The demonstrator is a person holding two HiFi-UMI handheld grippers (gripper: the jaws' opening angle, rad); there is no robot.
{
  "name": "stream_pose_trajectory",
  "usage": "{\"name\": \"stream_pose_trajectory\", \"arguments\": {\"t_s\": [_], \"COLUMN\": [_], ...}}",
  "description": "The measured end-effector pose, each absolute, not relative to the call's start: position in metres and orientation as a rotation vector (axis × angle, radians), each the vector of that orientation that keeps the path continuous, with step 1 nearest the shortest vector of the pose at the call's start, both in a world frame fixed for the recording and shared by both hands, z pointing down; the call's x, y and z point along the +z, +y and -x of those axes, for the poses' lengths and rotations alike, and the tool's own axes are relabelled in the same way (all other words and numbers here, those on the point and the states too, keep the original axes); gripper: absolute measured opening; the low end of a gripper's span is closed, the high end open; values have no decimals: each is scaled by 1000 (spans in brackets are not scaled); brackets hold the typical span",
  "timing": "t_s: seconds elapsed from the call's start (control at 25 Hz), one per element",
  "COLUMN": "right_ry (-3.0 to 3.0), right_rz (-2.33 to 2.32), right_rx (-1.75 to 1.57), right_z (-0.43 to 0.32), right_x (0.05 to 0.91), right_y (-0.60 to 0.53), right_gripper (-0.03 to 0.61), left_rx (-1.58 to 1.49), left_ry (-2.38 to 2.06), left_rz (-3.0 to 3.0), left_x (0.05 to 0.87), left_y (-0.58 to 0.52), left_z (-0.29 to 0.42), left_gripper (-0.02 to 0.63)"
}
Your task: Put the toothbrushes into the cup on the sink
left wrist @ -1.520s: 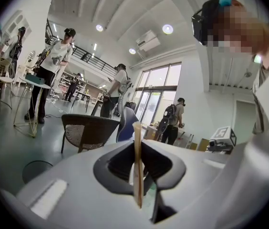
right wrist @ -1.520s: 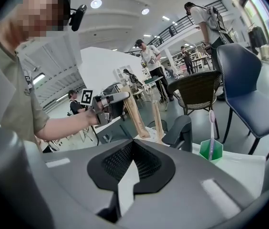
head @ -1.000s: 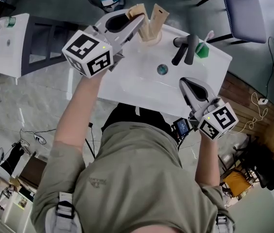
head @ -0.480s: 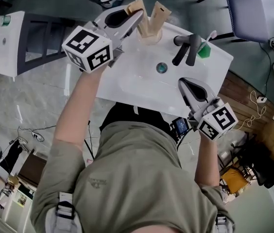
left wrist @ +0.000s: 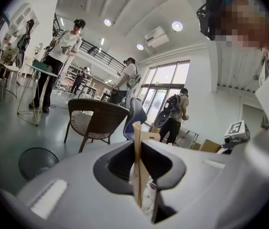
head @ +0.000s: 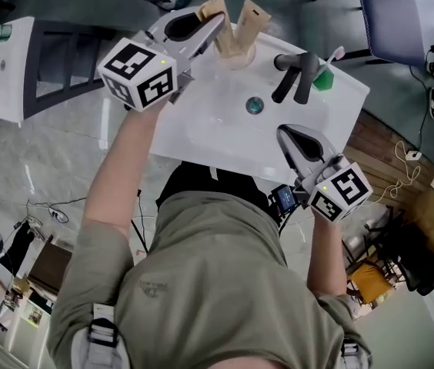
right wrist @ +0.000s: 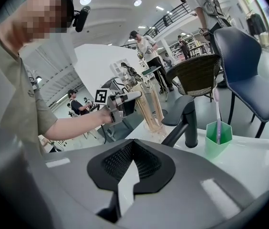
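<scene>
Cardboard-sleeved toothbrush [head: 212, 11] sits pinched in your left gripper [head: 218, 25], its lower end in the clear cup [head: 236, 55] on the sink [head: 194, 133].
It looks light and stiff but crushable, so hold its flat faces gently; your right gripper [head: 286, 134] hangs empty, jaws slightly parted.

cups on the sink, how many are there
2. A green cup stands beside the tap with one toothbrush in it; a clear cup stands at the sink's back edge, holding tan packs, one gripped by the left tongs.
</scene>
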State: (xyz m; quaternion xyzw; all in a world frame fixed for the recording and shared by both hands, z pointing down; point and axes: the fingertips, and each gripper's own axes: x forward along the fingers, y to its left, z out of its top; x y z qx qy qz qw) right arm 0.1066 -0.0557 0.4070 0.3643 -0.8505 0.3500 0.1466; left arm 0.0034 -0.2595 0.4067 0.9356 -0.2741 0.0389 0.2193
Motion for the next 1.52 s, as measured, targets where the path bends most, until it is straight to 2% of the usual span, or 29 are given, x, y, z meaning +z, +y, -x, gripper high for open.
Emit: {"name": "stream_pose_trajectory", "arguments": {"t_s": [1.52], "right_ry": [-2426], "right_rz": [-1043], "right_rx": [1069], "right_z": [-109], "right_x": [423], "right_y": [-59], "right_gripper": [11], "left_rx": [159], "left_ry": [-754], "left_rz": [-2574], "left_x": [441], "left_y": [-269], "left_z": [-13], "left_gripper": [49]}}
